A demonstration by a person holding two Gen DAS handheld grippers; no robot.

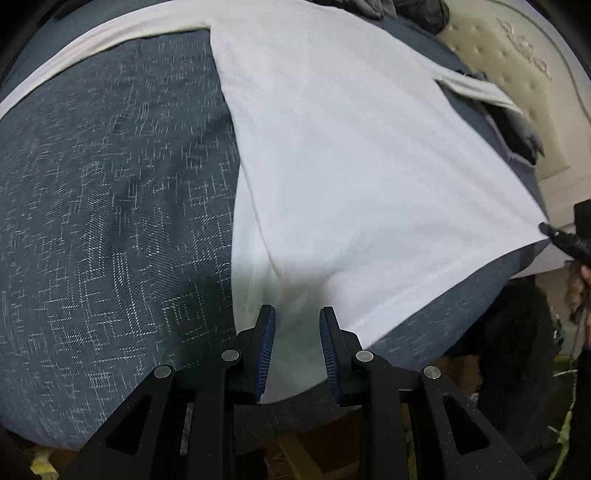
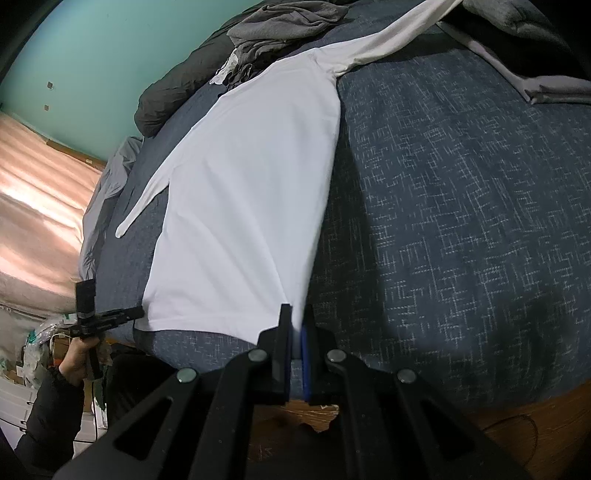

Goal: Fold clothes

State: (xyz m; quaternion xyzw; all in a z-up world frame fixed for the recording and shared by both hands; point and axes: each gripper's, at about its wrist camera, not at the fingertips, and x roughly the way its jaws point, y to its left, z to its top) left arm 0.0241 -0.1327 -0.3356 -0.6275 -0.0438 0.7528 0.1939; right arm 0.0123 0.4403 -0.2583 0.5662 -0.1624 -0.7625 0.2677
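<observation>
A white long-sleeve shirt (image 1: 351, 147) (image 2: 251, 192) lies flat on a blue patterned bed cover (image 1: 110, 203) (image 2: 461, 221), hem toward the near edge. My left gripper (image 1: 297, 310) hovers over one hem corner with its jaws apart; the cloth lies under them and the pads (image 1: 267, 332) do not press it. It also shows small at the left (image 2: 138, 313), held by a hand (image 2: 75, 365). My right gripper (image 2: 296, 310) is shut on the other hem corner, white fabric pinched between its pads; its tip shows at the far right (image 1: 550, 232). One sleeve (image 2: 391, 37) stretches far out, the other sleeve (image 2: 144, 199) lies short.
A pile of grey clothes (image 2: 280, 33) and a dark blanket (image 2: 173, 96) sit beyond the shirt's collar. A grey garment (image 2: 546, 88) lies at the far right. A beige quilted mattress (image 1: 517, 74) stands beside the bed. The bed's wooden edge (image 2: 517, 435) runs below.
</observation>
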